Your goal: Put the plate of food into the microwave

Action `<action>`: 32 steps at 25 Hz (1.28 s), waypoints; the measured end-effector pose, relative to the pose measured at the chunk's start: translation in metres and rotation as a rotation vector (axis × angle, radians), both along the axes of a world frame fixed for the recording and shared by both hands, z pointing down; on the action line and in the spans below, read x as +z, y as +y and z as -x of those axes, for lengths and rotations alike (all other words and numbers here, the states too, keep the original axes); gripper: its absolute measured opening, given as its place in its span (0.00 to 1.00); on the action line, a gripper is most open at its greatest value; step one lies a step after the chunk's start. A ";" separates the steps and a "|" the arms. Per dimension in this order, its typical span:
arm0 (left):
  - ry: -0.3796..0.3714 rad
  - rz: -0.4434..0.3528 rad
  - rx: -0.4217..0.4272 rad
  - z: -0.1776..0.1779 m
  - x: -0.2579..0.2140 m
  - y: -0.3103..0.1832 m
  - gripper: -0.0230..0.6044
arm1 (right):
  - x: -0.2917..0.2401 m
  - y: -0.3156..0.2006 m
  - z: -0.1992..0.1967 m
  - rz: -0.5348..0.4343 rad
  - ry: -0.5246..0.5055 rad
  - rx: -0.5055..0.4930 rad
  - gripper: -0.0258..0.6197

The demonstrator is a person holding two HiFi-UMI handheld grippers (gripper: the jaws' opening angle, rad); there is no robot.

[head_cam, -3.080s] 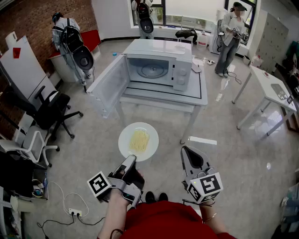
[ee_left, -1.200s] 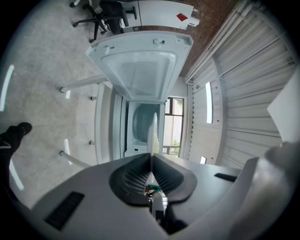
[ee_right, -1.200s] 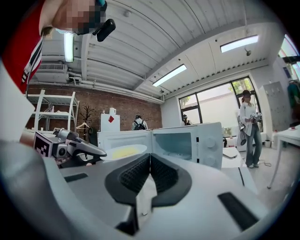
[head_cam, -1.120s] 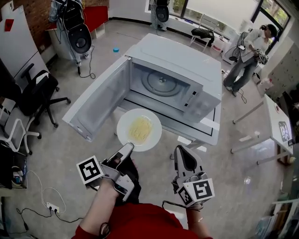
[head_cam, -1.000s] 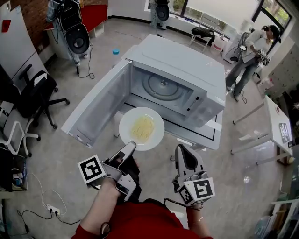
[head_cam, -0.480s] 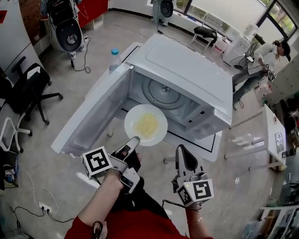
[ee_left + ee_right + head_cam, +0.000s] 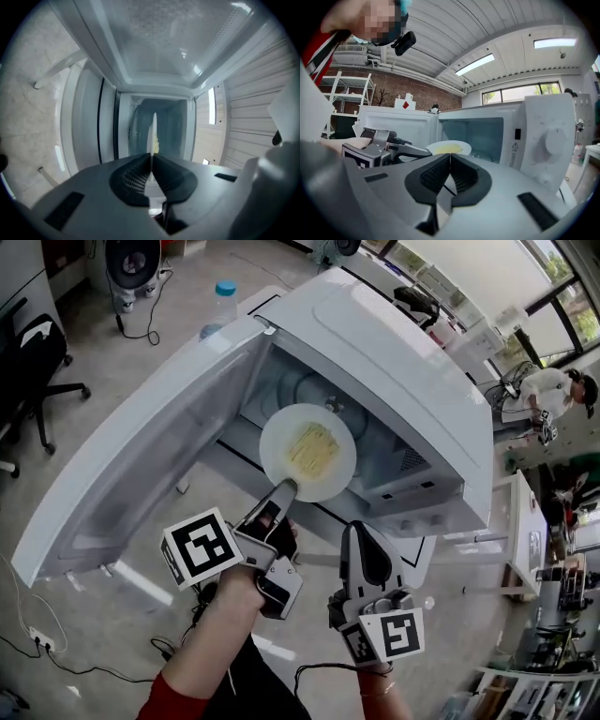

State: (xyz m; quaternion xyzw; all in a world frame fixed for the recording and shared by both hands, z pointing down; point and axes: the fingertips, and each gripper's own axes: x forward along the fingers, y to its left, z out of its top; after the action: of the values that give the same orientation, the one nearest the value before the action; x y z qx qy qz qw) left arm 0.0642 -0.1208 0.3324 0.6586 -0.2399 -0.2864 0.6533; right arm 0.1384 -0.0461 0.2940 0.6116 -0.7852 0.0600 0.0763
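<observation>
Left gripper pinched the plate by one edge; right gripper sat closed, empty. Could've sagged, clipping the microwave ahead.

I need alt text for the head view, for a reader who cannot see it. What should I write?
Seen from above, the left gripper holds a white plate of yellow noodles by its rim at the opening of a white microwave, whose door is swung wide. The right gripper hangs shut and empty beside it.
</observation>
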 end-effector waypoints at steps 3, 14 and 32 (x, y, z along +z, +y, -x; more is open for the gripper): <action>-0.014 -0.009 -0.020 -0.008 0.009 -0.014 0.07 | 0.005 -0.015 0.001 -0.033 0.029 -0.004 0.06; -0.051 -0.026 -0.048 -0.021 0.014 -0.048 0.07 | 0.028 -0.058 0.000 -0.063 0.018 0.050 0.06; -0.091 0.038 -0.032 -0.044 0.027 -0.094 0.08 | 0.015 -0.100 -0.004 -0.093 0.010 0.029 0.06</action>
State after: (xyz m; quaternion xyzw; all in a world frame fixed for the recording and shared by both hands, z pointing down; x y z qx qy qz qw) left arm 0.1084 -0.2144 0.3590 0.6547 -0.2851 -0.2618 0.6493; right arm 0.1425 -0.1457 0.3085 0.6261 -0.7777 0.0216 0.0509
